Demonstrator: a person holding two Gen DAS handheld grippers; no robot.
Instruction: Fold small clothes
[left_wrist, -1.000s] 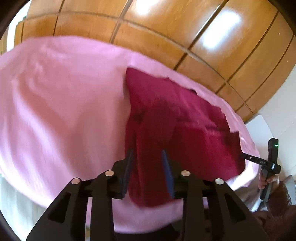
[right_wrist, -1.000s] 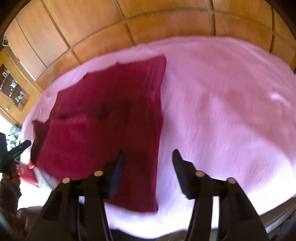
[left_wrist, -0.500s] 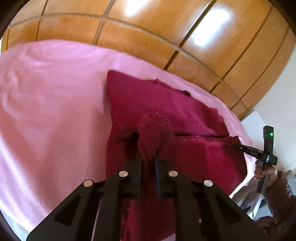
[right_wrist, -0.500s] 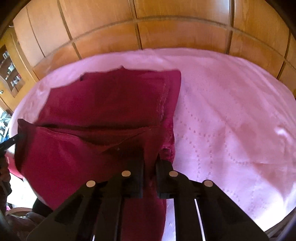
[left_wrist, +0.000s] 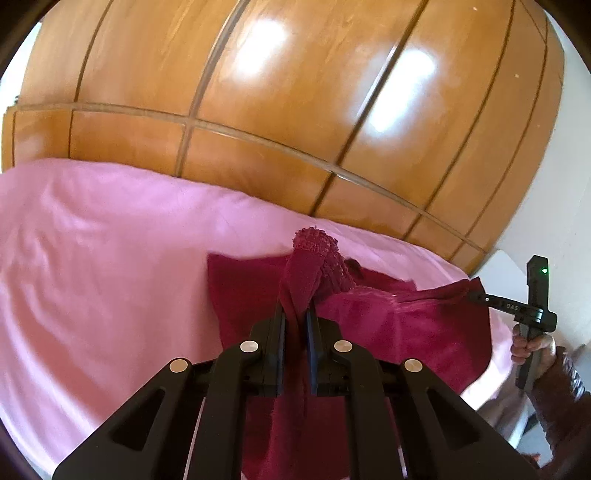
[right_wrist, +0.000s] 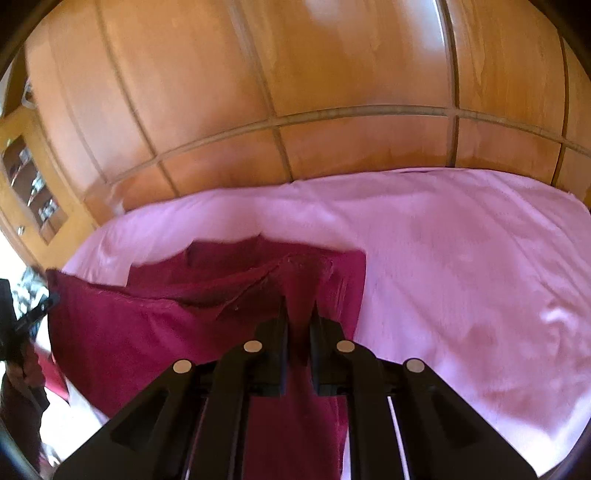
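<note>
Closest in, the left gripper (left_wrist: 295, 314) is clamped tight on a bunched corner of the dark red garment (left_wrist: 406, 332), fabric puckering up above the pinch. Same story on the other side — the right gripper (right_wrist: 298, 314) is closed hard on the opposite near corner, cloth trapped between its pads. Between them the near edge hangs lifted and stretched off the pink bedspread (left_wrist: 92, 277), while the far part of the garment lies flat on the bed. Beyond that, only the wooden wardrobe doors (left_wrist: 295, 110). The risks, as I read it: a thin pinch could slip under tension and drop a corner, or uneven carrying could skew the fold — and dragging might slide the flat half out of place.
</note>
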